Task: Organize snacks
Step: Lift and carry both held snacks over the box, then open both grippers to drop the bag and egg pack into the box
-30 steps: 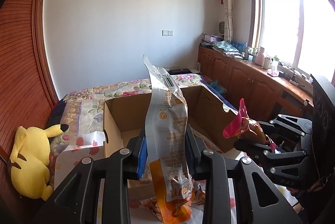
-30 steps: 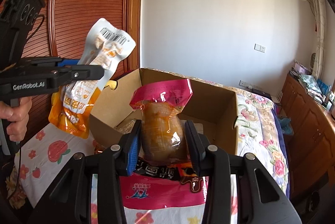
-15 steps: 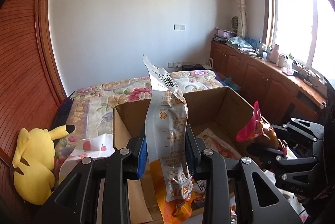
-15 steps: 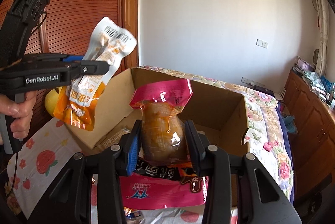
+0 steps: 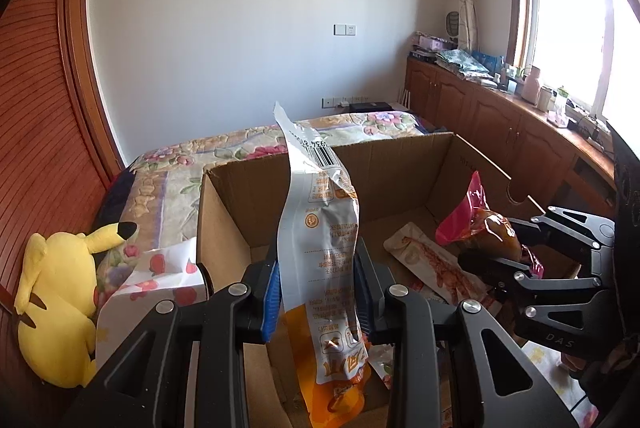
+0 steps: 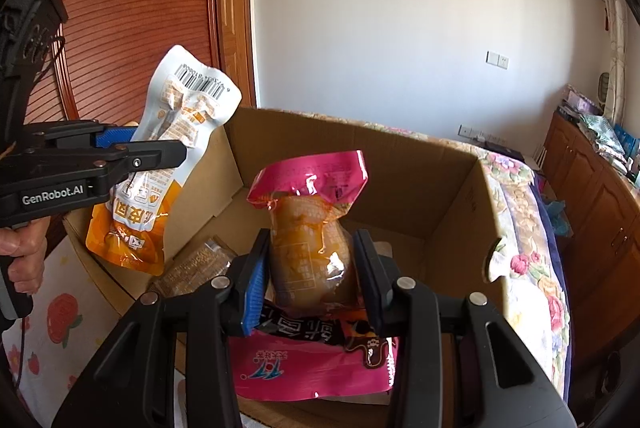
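A white-and-orange pouch [image 5: 320,248] is clamped in the left gripper [image 5: 316,292], a pink-topped pouch [image 6: 312,228] in the right gripper [image 6: 312,284]; a yellow plush [image 5: 56,300] is seen only from the left wrist.

Daylit, bright. Window [image 5: 576,28] at right blown out to white glare. Cardboard box [image 6: 452,188] interior in soft shadow. Strong fisheye bending, black vignette at corners. Focus sharp throughout.
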Motion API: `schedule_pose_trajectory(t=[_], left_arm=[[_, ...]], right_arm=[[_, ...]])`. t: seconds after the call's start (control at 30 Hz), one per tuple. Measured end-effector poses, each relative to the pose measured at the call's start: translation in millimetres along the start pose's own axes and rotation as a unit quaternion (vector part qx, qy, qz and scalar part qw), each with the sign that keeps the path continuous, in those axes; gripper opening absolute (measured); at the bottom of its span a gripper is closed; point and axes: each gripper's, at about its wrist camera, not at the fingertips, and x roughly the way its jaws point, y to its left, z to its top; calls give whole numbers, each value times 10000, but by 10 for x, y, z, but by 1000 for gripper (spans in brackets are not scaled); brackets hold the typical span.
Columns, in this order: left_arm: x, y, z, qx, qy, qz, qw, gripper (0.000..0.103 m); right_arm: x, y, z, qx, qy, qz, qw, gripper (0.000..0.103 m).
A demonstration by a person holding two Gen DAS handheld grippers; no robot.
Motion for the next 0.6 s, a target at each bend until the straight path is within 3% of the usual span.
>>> schedule_pose_trajectory(t=[0.2, 0.33, 0.5, 0.6], left_arm=[[39, 31, 59, -14, -8, 113, 9999, 32], [29, 21, 34, -45, -3, 123, 9999, 40], [20, 29, -7, -62, 36, 150, 9999, 48], [-20, 38, 4, -81, -16, 188, 9998, 50]], right_arm=[[65, -30, -36, 89, 115, 41, 9999, 42], [57, -61, -45, 102, 126, 67, 9998, 43], [75, -44, -60, 91, 220, -1, 9997, 55], [70, -68, -53, 250, 234, 51, 9994, 55]])
